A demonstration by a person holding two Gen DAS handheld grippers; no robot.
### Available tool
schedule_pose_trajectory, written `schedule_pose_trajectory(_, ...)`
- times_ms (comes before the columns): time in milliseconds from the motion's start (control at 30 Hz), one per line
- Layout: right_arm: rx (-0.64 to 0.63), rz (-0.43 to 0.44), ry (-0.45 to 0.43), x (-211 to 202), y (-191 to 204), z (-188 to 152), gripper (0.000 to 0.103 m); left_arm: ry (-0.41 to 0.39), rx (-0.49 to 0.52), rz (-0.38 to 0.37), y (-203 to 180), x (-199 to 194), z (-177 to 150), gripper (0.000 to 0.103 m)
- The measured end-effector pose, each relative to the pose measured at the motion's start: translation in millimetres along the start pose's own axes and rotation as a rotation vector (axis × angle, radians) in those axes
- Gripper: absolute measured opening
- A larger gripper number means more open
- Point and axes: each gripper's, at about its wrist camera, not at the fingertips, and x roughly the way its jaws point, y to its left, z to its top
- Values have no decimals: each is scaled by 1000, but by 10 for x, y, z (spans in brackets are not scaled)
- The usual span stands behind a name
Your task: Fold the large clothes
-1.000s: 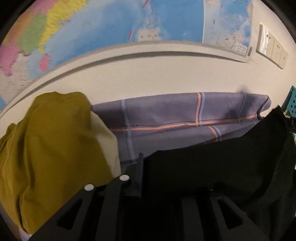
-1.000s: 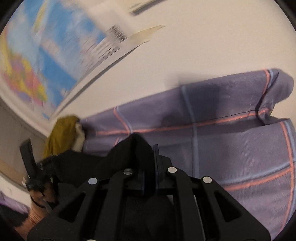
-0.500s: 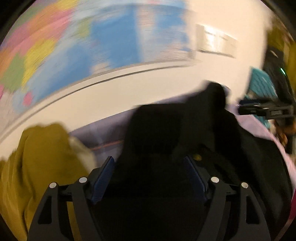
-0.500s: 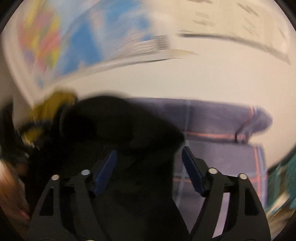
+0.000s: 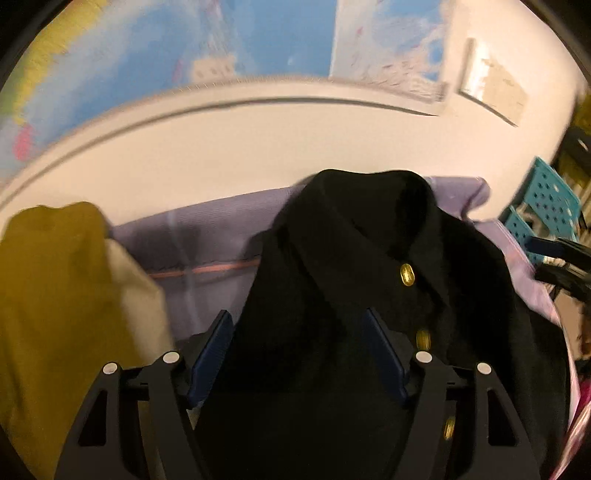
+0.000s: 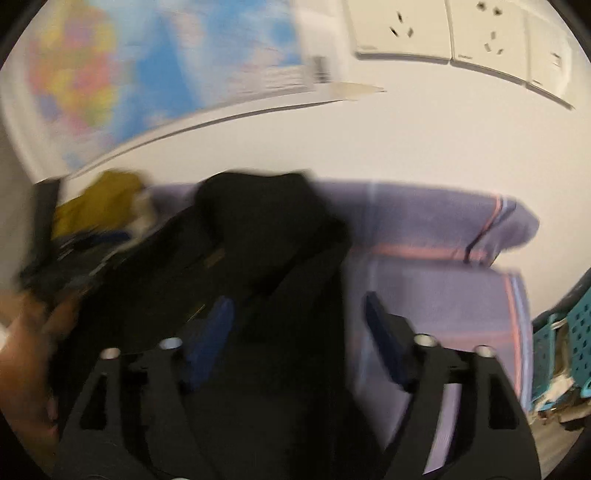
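A black garment [image 5: 369, 240] with gold buttons [image 5: 407, 275] lies heaped on a purple plaid sheet [image 5: 207, 240]. My left gripper [image 5: 297, 314] stands open over it, with the cloth below and between the blue pads and neither pad pressing it. In the right wrist view the same black garment [image 6: 258, 221] lies on the sheet [image 6: 424, 288]. The jaws of my right gripper [image 6: 298, 301] are opening, with black cloth loose between them. The right gripper [image 5: 550, 260] also shows at the right edge of the left wrist view.
A mustard garment [image 5: 55, 288] with a cream lining lies at the left on the sheet, against the white wall. A map [image 5: 258, 37] and wall sockets [image 6: 443, 33] hang above. A teal perforated basket [image 6: 569, 339] stands at the right. A hand [image 6: 29, 325] shows at the left.
Both grippers were shut on the black garment one second ago and now stand open. The garment has dropped into a heap on the sheet, and both views have swung.
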Motion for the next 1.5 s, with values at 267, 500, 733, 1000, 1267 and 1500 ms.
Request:
schedule_pose_trajectory(267, -108, 6, 143, -377, 605, -1281, 97, -99, 106, 56, -3, -615, -568, 80)
schedule_pose_trajectory(500, -112, -5, 180, -83, 599, -1509, 27, -90, 60, 64, 56, -776, -794, 80)
schedule_pose_trajectory(733, 15, -50, -82, -1139, 78, -918, 2, -139, 65, 102, 175, -1080, -912, 80)
schedule_pose_trajectory(1000, 331, -164, -170, -1271, -961, -1044, 10, -97, 47, 123, 367, -1164, -1138, 81)
schedule_pose_trajectory(1267, 203, 119, 22, -814, 52, -1670, 90, -100, 34, 94, 341, -1173, -1265, 82)
schedule_pose_trajectory(1500, 97, -25, 69, -760, 332, -1835, 5, -104, 61, 63, 214, -1152, -1278, 82)
